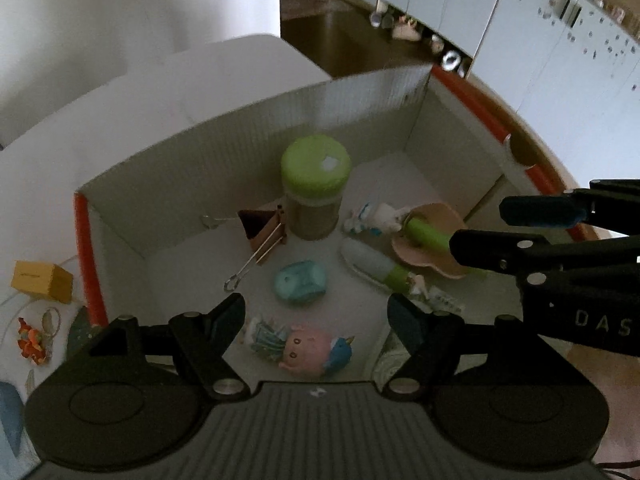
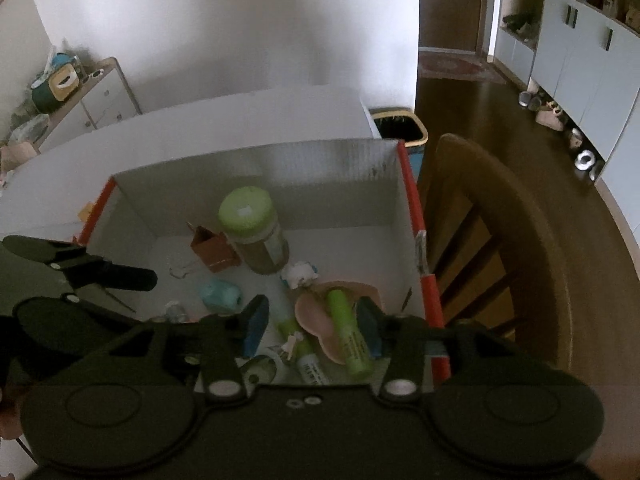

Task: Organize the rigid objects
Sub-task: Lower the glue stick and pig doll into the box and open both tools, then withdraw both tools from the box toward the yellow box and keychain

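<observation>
Corrugated white box (image 1: pixel 360 100) is lying under both grippers: the left gripper (image 1: pixel 316 312) is hanging spread and empty above a pink-haired doll (image 1: pixel 304 348), while the right gripper (image 2: pixel 312 320), likewise released, is hovering over what may be a green tube (image 2: pixel 348 336).

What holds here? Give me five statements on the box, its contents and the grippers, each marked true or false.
1. The jar stands upright in the box. True.
2. The left gripper grips the doll. False: it is open above the doll, holding nothing.
3. The jar's lid is red. False: it is green.
4. The right gripper is open. True.
5. The yellow block lies inside the box. False: it sits outside, beside the box's orange edge.
</observation>
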A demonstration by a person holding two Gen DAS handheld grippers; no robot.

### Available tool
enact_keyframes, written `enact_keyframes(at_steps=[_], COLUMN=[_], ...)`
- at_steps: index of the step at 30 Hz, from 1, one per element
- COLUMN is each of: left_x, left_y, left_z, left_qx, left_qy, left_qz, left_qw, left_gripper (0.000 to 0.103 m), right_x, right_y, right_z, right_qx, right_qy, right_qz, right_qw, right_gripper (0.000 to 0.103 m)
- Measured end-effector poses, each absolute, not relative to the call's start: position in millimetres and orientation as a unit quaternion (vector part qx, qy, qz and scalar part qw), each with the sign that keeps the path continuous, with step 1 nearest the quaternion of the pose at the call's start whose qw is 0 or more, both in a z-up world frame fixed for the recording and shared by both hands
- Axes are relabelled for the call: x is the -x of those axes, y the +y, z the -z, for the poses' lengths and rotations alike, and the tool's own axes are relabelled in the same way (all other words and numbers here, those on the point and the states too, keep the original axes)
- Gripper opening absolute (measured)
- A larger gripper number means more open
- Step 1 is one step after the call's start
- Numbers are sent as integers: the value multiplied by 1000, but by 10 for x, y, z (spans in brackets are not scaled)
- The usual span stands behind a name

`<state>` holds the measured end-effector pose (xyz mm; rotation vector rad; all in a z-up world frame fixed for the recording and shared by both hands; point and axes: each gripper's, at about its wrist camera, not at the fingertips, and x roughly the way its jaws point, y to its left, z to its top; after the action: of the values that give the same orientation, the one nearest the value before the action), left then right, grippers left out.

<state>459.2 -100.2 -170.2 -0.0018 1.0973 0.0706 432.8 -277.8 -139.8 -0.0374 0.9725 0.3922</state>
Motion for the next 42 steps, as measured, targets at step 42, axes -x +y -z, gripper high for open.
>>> enact_keyframes(at_steps=[42], left_x=[-3129], left_y=[360], left_z=[806], left_qx=[33], left_qy=[384], left_qz=[4], left_qw=[923], left_gripper=[78], right_x=[-3301], right_y=[-1832], right_z=[700], right_qx=[-28], right_qy=[384], right_qz=[-188], right_qw=[904], right_gripper=[87])
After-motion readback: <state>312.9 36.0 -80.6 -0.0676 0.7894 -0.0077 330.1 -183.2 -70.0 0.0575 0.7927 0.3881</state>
